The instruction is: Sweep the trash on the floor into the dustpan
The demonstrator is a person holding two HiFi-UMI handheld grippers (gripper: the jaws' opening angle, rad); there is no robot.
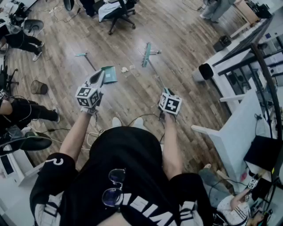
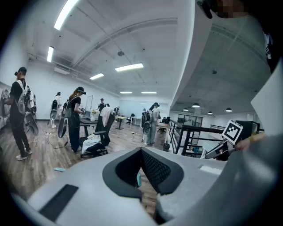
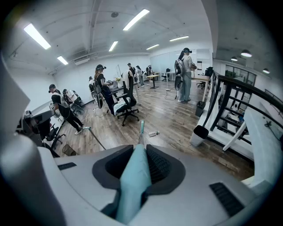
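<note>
A teal dustpan (image 1: 108, 74) rests on the wood floor, its long handle (image 1: 81, 54) slanting up and left. Small pale trash (image 1: 125, 69) lies just right of it. My left gripper (image 1: 98, 77) points at the pan's near left edge. Its jaws look closed, with only a thin teal sliver (image 2: 139, 178) showing in the narrow slit. The right gripper (image 1: 164, 90) is shut on the teal broom handle (image 3: 132, 185). The broom head (image 1: 146, 54) sits on the floor farther out, beside a small bottle (image 1: 154, 52).
A black office chair (image 1: 117, 13) stands beyond the broom. A wire bin (image 1: 39, 87) is at the left, near seated people (image 1: 17, 112). A black bin (image 1: 205, 71) and white desks (image 1: 239, 132) line the right. Cables (image 1: 95, 130) lie by my feet.
</note>
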